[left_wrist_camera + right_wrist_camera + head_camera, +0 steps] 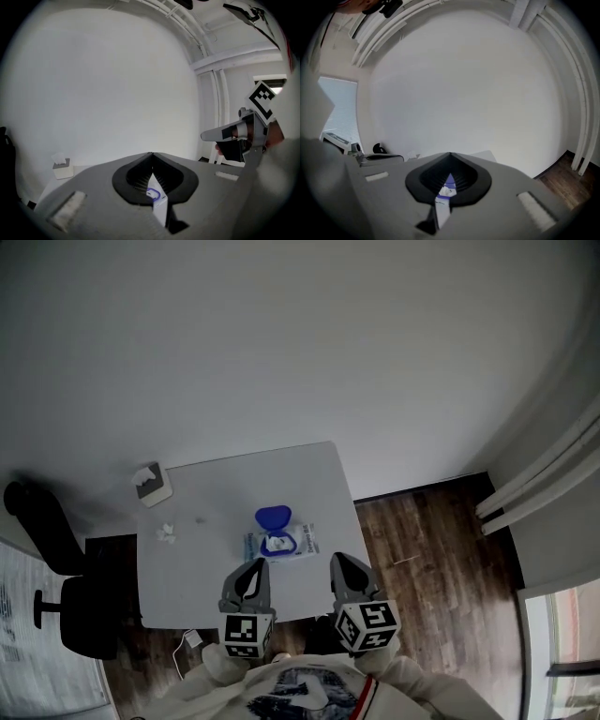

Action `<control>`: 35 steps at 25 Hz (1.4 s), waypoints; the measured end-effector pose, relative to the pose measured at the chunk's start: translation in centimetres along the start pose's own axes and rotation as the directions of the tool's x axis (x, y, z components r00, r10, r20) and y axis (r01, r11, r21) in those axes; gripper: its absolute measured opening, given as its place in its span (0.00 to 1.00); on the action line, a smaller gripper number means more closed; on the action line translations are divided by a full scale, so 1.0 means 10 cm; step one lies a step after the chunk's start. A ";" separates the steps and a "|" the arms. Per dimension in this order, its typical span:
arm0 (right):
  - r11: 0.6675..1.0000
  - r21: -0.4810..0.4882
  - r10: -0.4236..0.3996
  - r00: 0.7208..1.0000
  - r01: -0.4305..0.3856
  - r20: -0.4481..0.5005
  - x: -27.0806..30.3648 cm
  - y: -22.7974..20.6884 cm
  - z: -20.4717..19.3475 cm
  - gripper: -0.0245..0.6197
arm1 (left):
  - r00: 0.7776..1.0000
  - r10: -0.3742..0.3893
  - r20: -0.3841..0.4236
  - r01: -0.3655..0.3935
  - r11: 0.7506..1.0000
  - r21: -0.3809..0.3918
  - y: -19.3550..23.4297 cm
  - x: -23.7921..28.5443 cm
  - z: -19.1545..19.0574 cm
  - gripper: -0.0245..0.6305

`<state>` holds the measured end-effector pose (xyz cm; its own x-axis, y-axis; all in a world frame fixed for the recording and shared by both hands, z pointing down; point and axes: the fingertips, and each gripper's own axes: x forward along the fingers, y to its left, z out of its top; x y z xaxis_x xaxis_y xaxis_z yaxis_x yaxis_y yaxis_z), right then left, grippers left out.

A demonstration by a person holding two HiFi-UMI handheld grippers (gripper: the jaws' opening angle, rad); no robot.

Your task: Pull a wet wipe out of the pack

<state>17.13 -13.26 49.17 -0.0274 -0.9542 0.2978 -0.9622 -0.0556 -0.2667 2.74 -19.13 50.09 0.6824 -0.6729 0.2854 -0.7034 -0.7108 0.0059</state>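
**At the near table edge: both grippers closed, pack just ahead**

Nearest to you, below the grippers in the head view, lies your white printed sweater [309, 688]. Just beyond it, over the near edge of the white rectangular table [187, 587], you hold the grey two-jaw left gripper [257, 564] and the matching right gripper [338, 560] side by side, each with its black-and-white marker cube towards you. In the left gripper view the left gripper [152, 153] has its fingers pressed together at the tips, with nothing clamped between them. The right gripper view shows the same for the right gripper [451, 153].

Just ahead of both sets of tips, and between them, the flat white soft-plastic wet-wipe pack [281, 544] lies on the table. Its blue oval flip lid [273, 517] stands open on the far side. Each gripper view shows the pack [157, 200] [444, 194] through the gap below the closed tips.

Further left on the table sits a small crumpled white tissue [166, 532]. At the far left corner stands a white tissue box [152, 484]. Beside the table on the left is a black office chair [66, 587], and dark wood-plank floor [441, 549] shows on the right. A plain white wall [300, 343] closes the scene.
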 end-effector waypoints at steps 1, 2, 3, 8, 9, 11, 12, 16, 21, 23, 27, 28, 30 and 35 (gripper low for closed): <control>1.000 0.002 0.010 1.000 -0.010 -0.004 0.05 -0.04 0.01 0.05 | 1.000 0.009 -0.007 -0.009 1.000 0.000 0.00 0.04 -0.01 0.04; 1.000 0.004 0.021 1.000 -0.021 -0.008 0.10 -0.07 0.03 0.05 | 1.000 0.019 -0.015 -0.019 1.000 0.000 0.00 0.07 -0.01 0.04; 0.999 0.006 0.034 0.999 -0.033 -0.011 0.14 -0.09 0.05 0.05 | 0.999 0.032 -0.020 -0.032 1.000 -0.001 0.01 0.10 -0.01 0.04; 0.996 0.017 0.093 0.995 -0.093 -0.027 0.35 -0.24 0.11 0.05 | 0.995 0.088 -0.035 -0.088 0.996 -0.001 0.04 0.27 0.06 0.04; 0.994 0.024 0.103 0.994 -0.103 -0.031 0.40 -0.27 0.12 0.05 | 0.994 0.100 -0.040 -0.100 0.995 -0.002 0.05 0.30 0.07 0.04; 0.992 0.032 0.124 0.992 -0.123 -0.036 0.49 -0.34 0.16 0.05 | 0.991 0.127 -0.044 -0.128 0.992 -0.002 0.07 0.34 0.08 0.04; 0.991 0.031 0.135 0.990 -0.133 -0.037 0.53 -0.36 0.19 0.05 | 0.989 0.143 -0.041 -0.143 0.990 0.000 0.09 0.36 0.11 0.04; 0.983 0.020 0.185 0.982 -0.184 -0.043 0.69 -0.43 0.29 0.05 | 0.979 0.200 -0.041 -0.201 0.980 0.003 0.14 0.43 0.16 0.04; 0.970 0.019 0.243 0.968 -0.242 -0.069 0.86 -0.48 0.29 0.05 | 0.967 0.251 -0.043 -0.251 0.968 0.008 0.15 0.50 0.21 0.04; 0.965 0.025 0.262 0.962 -0.261 -0.081 0.91 -0.48 0.27 0.05 | 0.962 0.268 -0.057 -0.267 0.964 0.012 0.17 0.50 0.19 0.04; 0.956 0.033 0.292 0.951 -0.291 -0.104 0.98 -0.42 0.21 0.05 | 0.952 0.295 -0.080 -0.296 0.955 0.011 0.24 0.46 0.12 0.04; 0.955 0.032 0.298 0.948 -0.296 -0.111 1.00 -0.39 0.19 0.05 | 0.950 0.300 -0.083 -0.300 0.954 0.010 0.26 0.45 0.11 0.04; 0.952 0.030 0.306 0.944 -0.304 -0.123 1.02 -0.35 0.15 0.05 | 0.948 0.304 -0.089 -0.305 0.952 0.005 0.29 0.44 0.08 0.04; 0.956 0.020 0.292 0.946 -0.292 -0.137 1.10 -0.32 0.12 0.05 | 0.952 0.288 -0.102 -0.290 0.957 -0.006 0.36 0.49 0.00 0.04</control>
<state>20.24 -23.94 52.19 -0.3443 -0.8791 0.3296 -0.9066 0.2201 -0.3599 3.55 -24.99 51.48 0.4269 -0.8247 0.3710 -0.8724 -0.4835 -0.0711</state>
